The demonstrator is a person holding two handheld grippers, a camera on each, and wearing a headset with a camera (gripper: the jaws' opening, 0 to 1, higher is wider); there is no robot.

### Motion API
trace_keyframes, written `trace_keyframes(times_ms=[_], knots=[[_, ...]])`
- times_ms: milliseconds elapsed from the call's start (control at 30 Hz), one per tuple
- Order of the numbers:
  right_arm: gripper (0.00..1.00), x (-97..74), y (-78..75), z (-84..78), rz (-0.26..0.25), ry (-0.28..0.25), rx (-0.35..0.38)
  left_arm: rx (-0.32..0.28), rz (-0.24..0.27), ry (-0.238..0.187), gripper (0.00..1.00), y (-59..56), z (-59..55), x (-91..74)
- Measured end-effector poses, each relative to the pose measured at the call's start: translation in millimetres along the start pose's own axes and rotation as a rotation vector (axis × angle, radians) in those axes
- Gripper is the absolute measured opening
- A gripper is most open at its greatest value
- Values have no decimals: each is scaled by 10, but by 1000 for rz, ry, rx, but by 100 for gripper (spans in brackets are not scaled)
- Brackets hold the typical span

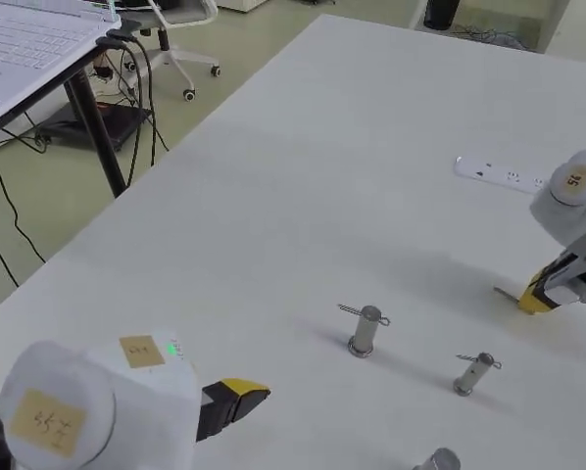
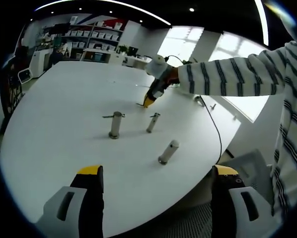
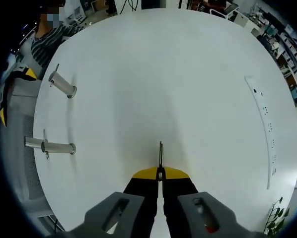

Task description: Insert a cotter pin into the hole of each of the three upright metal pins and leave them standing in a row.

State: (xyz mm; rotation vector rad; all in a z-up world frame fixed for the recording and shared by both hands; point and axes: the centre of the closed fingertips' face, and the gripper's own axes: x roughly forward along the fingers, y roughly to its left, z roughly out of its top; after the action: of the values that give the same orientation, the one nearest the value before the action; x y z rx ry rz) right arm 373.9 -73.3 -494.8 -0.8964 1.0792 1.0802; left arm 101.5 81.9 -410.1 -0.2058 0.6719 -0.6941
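A: State of the right hand-held gripper [image 3: 160, 174]?
B: A loose cotter pin [image 3: 160, 151] is being clamped between its closed jaws, low over the white counter [image 1: 303, 176].
A: The left hand-held gripper [image 2: 157, 172]?
B: It is being held wide open — nothing is being gripped.
A: Location of the metal pins?
B: All three are being carried upright on the counter. The first metal pin [image 1: 365, 333] and second metal pin [image 1: 474, 374] are each being crossed by a fitted cotter [image 1: 355, 310] — the third metal pin [image 2: 167, 151] is being seen nearest the left jaws.
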Motion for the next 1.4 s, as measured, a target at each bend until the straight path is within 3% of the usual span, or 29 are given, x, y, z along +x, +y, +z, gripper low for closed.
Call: trace_keyframes(times_ms=[33,167,267,367,400,567,733,867,967,1033,1133,1233,1400], knots=[[0,-33,-30,60,-22,-32,-42,0,0,-3,88,0,7,-2],[0,-214,-73,154,-53,-60,-47,13,-6,-10,88,-13,30,-14],[0,-456,-107,270,-115,-86,-94,28,-12,-6,88,-22,37,-24],[0,-634,-69,357,-133,-130,-86,36,-14,-5,88,-17,50,-30],[0,-744,-47,392,-155,-149,-108,41,-14,-5,88,-11,63,-32],[0,-983,11,415,-214,-187,-159,70,-19,5,84,35,137,-41],[0,-1198,193,386,-266,-215,-201,82,-16,-4,82,115,240,-35],[0,-1371,401,451,-315,-295,-241,63,-34,-14,79,140,340,-8],[0,-1418,494,434,-337,-317,-254,69,-38,-14,77,153,405,21],[0,-1458,602,430,-352,-340,-259,85,-38,-37,76,170,470,55],[0,-1558,744,442,-398,-378,-275,113,-64,-39,69,128,548,95],[0,-1651,908,487,-408,-427,-260,132,-84,-32,66,92,606,146],[0,-1789,1199,571,-439,-477,-296,135,-124,-29,60,30,727,236]])
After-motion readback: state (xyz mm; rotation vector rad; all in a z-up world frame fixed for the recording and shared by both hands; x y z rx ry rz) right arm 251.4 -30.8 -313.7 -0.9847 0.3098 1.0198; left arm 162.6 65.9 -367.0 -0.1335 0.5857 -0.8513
